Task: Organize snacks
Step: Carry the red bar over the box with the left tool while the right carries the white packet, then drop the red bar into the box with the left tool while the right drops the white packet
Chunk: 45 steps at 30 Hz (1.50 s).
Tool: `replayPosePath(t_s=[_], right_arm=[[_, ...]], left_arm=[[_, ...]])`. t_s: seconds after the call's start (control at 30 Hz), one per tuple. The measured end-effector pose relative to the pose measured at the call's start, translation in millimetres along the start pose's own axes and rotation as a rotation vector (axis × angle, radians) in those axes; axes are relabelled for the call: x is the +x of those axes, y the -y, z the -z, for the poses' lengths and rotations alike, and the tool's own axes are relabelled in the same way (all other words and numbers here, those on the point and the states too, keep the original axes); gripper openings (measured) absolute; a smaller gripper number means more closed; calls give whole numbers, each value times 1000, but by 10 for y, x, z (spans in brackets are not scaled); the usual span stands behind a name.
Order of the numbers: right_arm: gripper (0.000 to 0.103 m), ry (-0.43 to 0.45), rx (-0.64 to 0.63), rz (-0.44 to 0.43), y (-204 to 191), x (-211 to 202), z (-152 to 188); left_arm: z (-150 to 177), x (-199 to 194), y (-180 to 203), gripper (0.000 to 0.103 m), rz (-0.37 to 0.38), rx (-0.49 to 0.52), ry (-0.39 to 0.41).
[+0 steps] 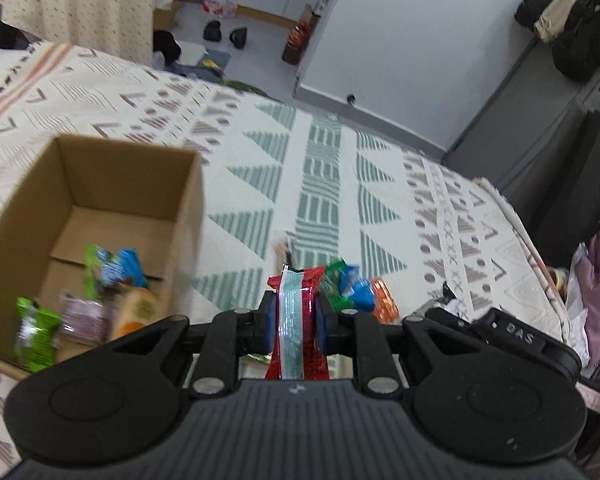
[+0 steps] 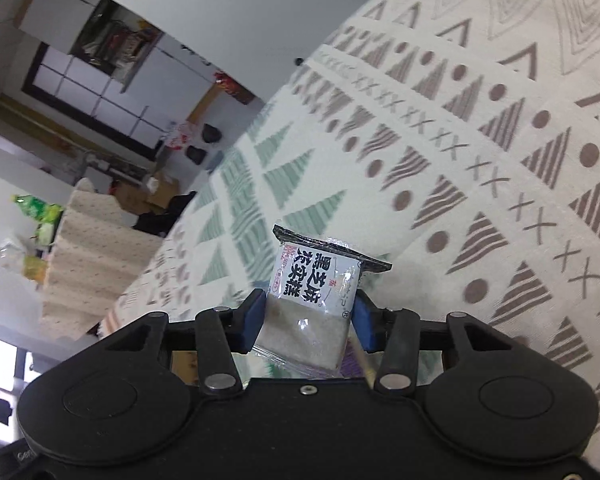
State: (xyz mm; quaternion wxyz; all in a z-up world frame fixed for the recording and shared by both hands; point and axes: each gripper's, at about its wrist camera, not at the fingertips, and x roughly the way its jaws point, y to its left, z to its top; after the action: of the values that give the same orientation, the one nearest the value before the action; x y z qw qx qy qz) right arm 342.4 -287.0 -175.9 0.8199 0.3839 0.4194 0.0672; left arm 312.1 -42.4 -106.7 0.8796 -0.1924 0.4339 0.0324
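Snacks occupy both grippers. The left gripper [image 1: 296,320] clamps a red packet [image 1: 297,324] with its blue pads, above the patterned blanket [image 1: 260,184]; a cardboard box [image 1: 188,216] holding several snacks sits at nine o'clock, loose packets [image 1: 356,288] at one o'clock. The right gripper [image 2: 308,316] grips a white sesame cake packet [image 2: 316,292].

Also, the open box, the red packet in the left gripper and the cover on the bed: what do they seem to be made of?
Open box: looks like plain brown cardboard, matte, with bare flaps showing inside.
Red packet, clamped in the left gripper: probably plastic film, glossy, with a shiny pale strip along the middle.
Bed cover: seems woven cloth, matte, with green and brown geometric patterns.
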Motion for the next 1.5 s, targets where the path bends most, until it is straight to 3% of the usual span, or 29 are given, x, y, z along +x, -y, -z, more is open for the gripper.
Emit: replayPosePath(t_s=[0.4,0.73,1.17,1.5], right_arm=[[45,-43,-88,-190,-566,-100,212],[45,-111,-206,-299,-975,-44,506],[45,-152,-260,-341,-1224,33,811],[45,-169,-307,-371,-1414,223,1031]], left_arm=[[-84,-606,-376,19,-104,-55,85],[-131,-984,-707,19,-197,-110,143],[-204,-1011,-993,19,-241,-165,151],[-287,-878,-1225,19,-216,-180,134]])
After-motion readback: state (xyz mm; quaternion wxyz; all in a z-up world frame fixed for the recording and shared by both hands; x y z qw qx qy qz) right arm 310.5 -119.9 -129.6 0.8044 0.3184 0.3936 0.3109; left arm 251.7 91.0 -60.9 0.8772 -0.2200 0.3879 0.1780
